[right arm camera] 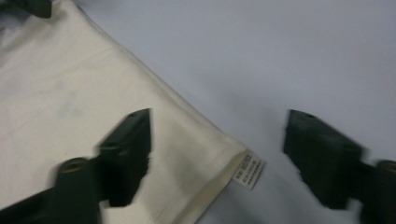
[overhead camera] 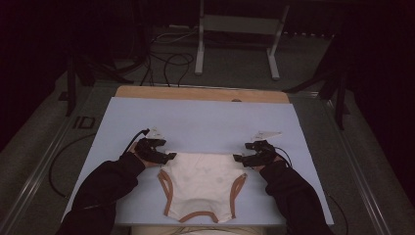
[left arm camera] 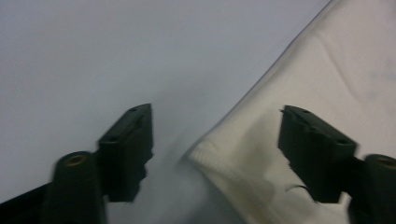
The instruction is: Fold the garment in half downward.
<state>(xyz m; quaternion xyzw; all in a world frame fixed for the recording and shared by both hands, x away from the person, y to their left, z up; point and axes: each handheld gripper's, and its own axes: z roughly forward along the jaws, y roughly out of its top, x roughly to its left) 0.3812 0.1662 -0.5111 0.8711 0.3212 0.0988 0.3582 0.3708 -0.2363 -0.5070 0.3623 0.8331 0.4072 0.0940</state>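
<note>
On the near half of the pale blue bench [overhead camera: 205, 122] we see a cream garment [overhead camera: 200, 183] with brown trim lying flat. Our left gripper [overhead camera: 169, 157] straddles its far left corner, jaws apart, not pressing. Our right gripper [overhead camera: 238, 158] straddles the far right corner beside a small label [right arm camera: 247, 171], jaws likewise apart.
</note>
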